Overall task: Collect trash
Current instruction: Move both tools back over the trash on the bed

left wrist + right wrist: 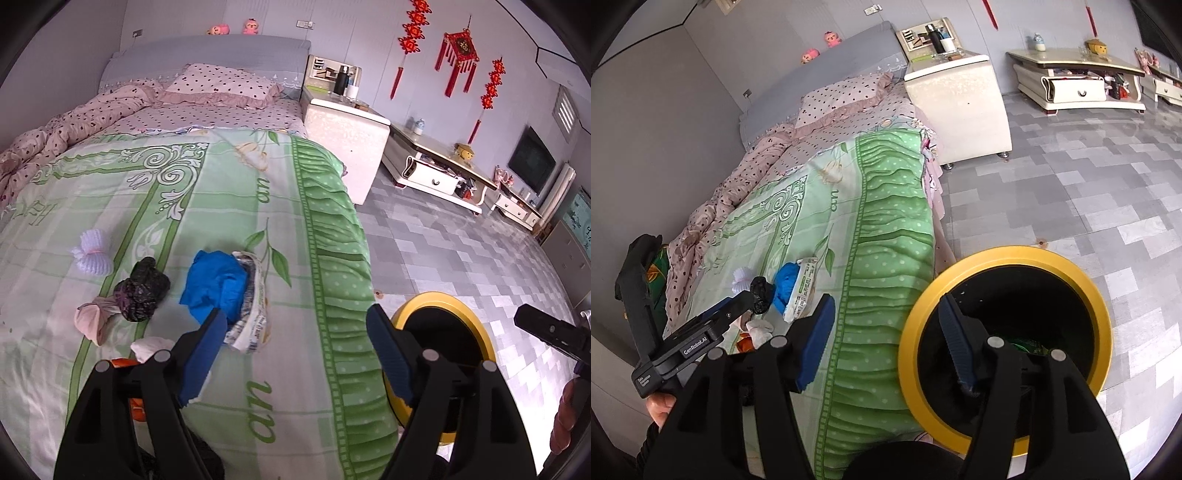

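**Trash on the bed, bin beside it**

Left gripper (297, 343) spread wide and empty above the green bedspread (207, 192); blue wad (216, 284), white wrapper (255, 325) and black bag (142, 290) lie there. Right gripper (886, 341) likewise released, over the yellow-rimmed bin (1004, 258) on the floor

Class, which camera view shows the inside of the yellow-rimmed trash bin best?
The right wrist view: the trash bin shows nearly its whole rim and dark interior, with something green inside. In the left wrist view, the trash bin is largely hidden behind the left gripper.
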A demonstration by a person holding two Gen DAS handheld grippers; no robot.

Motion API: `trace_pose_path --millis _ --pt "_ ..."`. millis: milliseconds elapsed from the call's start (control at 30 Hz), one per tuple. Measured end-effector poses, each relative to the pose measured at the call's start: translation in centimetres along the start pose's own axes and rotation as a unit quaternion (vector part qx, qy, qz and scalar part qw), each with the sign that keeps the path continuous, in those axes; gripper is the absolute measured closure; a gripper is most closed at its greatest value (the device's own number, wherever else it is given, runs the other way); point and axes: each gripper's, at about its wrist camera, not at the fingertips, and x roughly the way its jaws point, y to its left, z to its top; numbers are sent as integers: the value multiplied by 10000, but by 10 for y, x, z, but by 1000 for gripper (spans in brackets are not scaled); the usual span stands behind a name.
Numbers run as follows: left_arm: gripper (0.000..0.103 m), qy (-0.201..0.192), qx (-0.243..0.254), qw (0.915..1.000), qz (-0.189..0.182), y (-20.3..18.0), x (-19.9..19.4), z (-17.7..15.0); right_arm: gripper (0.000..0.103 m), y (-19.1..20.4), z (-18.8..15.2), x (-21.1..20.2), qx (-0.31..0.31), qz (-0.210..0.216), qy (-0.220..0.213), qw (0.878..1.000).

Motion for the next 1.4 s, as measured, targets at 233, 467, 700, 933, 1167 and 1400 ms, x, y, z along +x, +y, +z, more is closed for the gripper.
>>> trace_pose_path --millis 233,467,700,933,1167,1400 --pt "28 -85 -274 9991 297 49 -8 7 45 44 3 28 -258 185 157 9994" --pt "28 -93 -490 9967 646 97 -12 7 45 82 3 62 -483 318 358 9977" --pt "28 25 -748 9927 947 145 -4 2 45 110 4 99 -631 369 573 9957" --pt "28 195 -1003 9884 1124 188 12 -6 45 132 3 142 -773 348 874 9926" --pt "28 360 -1230 9849 1167 218 30 -14 49 150 -3 187 -885 309 1205 9883" --pt "28 506 -1289 9836 1159 231 48 -20 57 157 -7 220 -988 254 1473 9838"
